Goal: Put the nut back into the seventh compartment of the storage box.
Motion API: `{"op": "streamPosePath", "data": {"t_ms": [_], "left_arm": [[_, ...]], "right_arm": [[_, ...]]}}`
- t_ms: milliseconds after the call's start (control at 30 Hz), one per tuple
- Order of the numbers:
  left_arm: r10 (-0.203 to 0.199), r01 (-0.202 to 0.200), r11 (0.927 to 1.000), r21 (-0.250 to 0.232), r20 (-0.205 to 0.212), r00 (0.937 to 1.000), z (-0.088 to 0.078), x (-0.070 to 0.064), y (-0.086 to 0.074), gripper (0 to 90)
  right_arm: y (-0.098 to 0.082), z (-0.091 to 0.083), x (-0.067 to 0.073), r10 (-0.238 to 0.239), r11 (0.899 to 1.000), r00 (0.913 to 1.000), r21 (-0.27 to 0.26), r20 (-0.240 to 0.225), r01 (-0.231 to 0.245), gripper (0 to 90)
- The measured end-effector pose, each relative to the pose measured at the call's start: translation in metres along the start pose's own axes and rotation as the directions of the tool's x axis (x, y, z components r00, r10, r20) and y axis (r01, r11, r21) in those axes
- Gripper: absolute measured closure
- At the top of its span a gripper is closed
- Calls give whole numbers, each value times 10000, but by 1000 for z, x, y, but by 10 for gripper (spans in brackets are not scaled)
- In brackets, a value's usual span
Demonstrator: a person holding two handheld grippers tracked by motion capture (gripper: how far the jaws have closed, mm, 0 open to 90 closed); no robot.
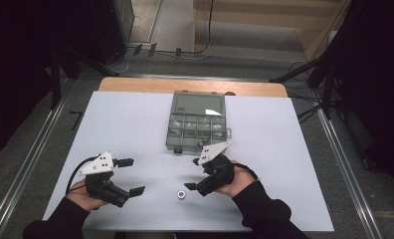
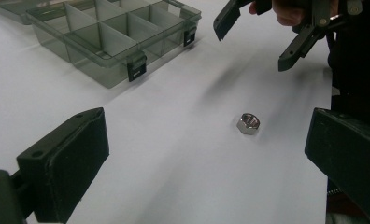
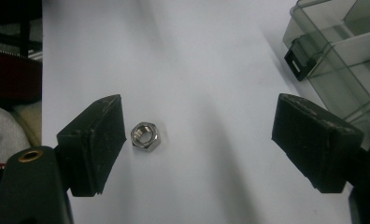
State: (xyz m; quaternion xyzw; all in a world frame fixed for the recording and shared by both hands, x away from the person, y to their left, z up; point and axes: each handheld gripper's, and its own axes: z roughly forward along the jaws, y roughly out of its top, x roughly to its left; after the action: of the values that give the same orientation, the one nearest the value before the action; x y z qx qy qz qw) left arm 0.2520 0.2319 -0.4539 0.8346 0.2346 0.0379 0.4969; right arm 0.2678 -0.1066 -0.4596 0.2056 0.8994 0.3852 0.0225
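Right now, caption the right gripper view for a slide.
Open right tongs over the white table, steel hex nut beside one pad, clear compartment box nearby.

Left gripper (image 2: 206, 154) jaws wide apart at lower left and lower right of frame, nothing between them. Nut (image 2: 248, 123) flat on white table (image 2: 174, 177), right of centre. Open grey box (image 2: 113, 39) upper left. Right gripper (image 2: 253, 39) upper right, jaws apart, above table.

White-topped table (image 1: 125, 124) on grey carpet (image 1: 31, 144), dark curtains (image 1: 16, 59) either side (cables (image 1: 205, 30) beyond).
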Motion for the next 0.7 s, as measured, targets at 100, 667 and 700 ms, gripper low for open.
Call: {"op": "streamPosePath", "data": {"t_ms": [100,667,700], "left_arm": [[20,-19,9999,112,-26,10000,0,0,0,0],[31,-31,10000,-10,98,9999,0,-2,0,0],[28,-28,10000,7,82,10000,0,-2,0,0]], "right_arm": [[0,3,1,-115,9996,9999,257,20,114,206],[4,20,11,-454,9914,9988,1221,-167,471,239],[4,21,12,-493,9903,9985,1289,-237,520,240]]}}
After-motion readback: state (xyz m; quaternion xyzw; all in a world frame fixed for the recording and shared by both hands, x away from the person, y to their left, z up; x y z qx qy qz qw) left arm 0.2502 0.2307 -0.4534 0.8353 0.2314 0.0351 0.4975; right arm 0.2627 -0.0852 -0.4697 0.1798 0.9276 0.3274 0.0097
